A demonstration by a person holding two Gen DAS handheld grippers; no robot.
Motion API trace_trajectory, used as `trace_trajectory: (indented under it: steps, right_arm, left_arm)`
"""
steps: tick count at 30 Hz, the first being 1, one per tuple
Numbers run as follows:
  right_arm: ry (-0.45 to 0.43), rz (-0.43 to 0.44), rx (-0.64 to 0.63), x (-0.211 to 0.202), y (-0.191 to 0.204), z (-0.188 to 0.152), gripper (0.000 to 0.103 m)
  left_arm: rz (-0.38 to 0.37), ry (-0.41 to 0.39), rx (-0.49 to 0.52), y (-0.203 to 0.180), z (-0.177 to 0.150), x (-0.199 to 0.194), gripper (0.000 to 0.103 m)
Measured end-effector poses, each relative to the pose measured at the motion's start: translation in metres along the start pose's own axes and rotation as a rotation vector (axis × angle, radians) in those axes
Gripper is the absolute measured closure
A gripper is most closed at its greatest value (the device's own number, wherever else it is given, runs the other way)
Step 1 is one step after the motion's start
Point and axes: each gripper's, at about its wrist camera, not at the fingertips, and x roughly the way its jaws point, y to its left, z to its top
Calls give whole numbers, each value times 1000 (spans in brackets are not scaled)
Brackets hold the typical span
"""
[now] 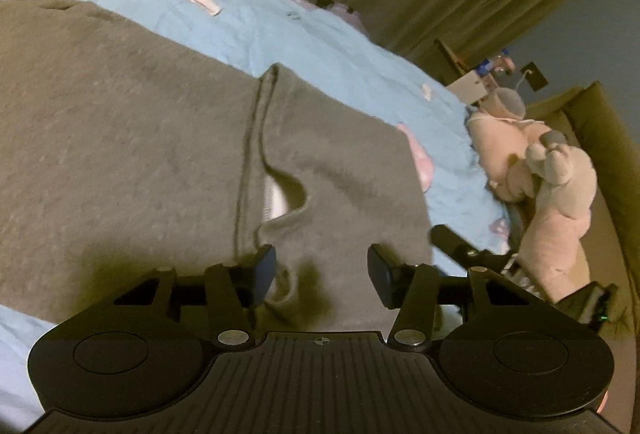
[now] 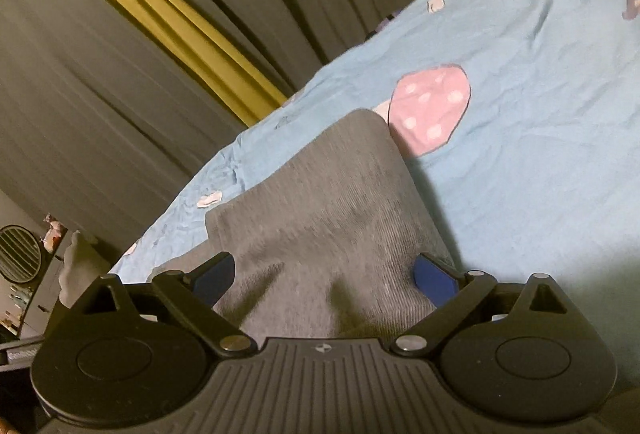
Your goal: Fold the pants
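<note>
Left wrist view: the one pair of grey knit sweatpants [image 1: 140,138] is lying flat on the light blue patterned bedsheet [image 1: 280,26], pocket slit gaping. The left hand-held gripper [image 1: 322,272] is hovering over the pants' near edge, jaws partly apart, nothing pinched between them. One pinkish-grey plush toy [image 1: 548,170] is sitting beyond the pants at the sheet's edge.

Right wrist view: the right hand-held gripper [image 2: 325,276] is standing wide apart, straddling a ribbed grey end of the pants [image 2: 320,202], pads not pressing.

Risks: either pinch could be catching the sheet along with the pants, or taking only the top layer, so the fold is dragging crooked.

Count: one pants, two grippers, one plush, one sheet.
</note>
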Motion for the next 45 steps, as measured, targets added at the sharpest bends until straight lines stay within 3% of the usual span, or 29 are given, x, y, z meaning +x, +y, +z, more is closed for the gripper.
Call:
trace_trajectory:
  steps: [3, 4, 8, 12, 13, 19, 22, 24, 26, 27, 29, 30, 31, 35, 36, 41, 45]
  right_arm:
    - [16, 2, 14, 3, -2, 1, 6]
    - [18, 2, 15, 4, -3, 0, 6]
    - [25, -9, 3, 6, -1, 0, 5]
    - [20, -20, -18, 9, 1, -1, 5]
    - [20, -23, -18, 9, 1, -1, 5]
    - [-17, -42, 32, 2, -6, 3, 5]
    - [-23, -44, 56, 0, -11, 4, 4]
    - [-13, -46, 67, 1, -13, 5, 4]
    - [2, -51, 68, 3, -13, 5, 4]
    - [9, -59, 65, 5, -13, 5, 4]
    - [16, -74, 58, 5, -13, 4, 4]
    - [15, -74, 58, 5, -13, 4, 4]
    - [12, -74, 60, 4, -13, 4, 4]
    - [-21, -90, 34, 1, -10, 3, 4]
    - [-20, -97, 25, 2, -9, 3, 4]
    - [28, -116, 31, 9, -10, 3, 4]
    - [42, -123, 74, 12, -17, 2, 4]
  left_arm:
    - [36, 31, 36, -3, 2, 5, 50]
    - [44, 43, 41, -2, 1, 9, 57]
    - [31, 110, 10, 6, -1, 26, 63]
    - [56, 124, 40, 9, -2, 39, 93]
    - [54, 122, 41, 9, -3, 39, 95]
    - [32, 46, 61, 10, -14, 8, 99]
    - [5, 47, -49, 30, -23, -3, 99]
    - [37, 79, -82, 41, -29, 2, 98]
    - [52, 85, -65, 41, -30, 6, 97]
    - [48, 80, -56, 39, -28, 5, 92]
    - [51, 51, -37, 34, -23, 0, 73]
    - [65, 33, -36, 32, -20, -3, 45]
    - [92, 9, -41, 31, -17, -6, 32]
    - [84, -45, -40, 23, 4, -11, 30]
    - [85, -48, -37, 20, 10, -7, 25]
    - [89, 40, 41, 8, 24, 30, 20]
    - [156, 84, 16, 24, 28, 58, 32]
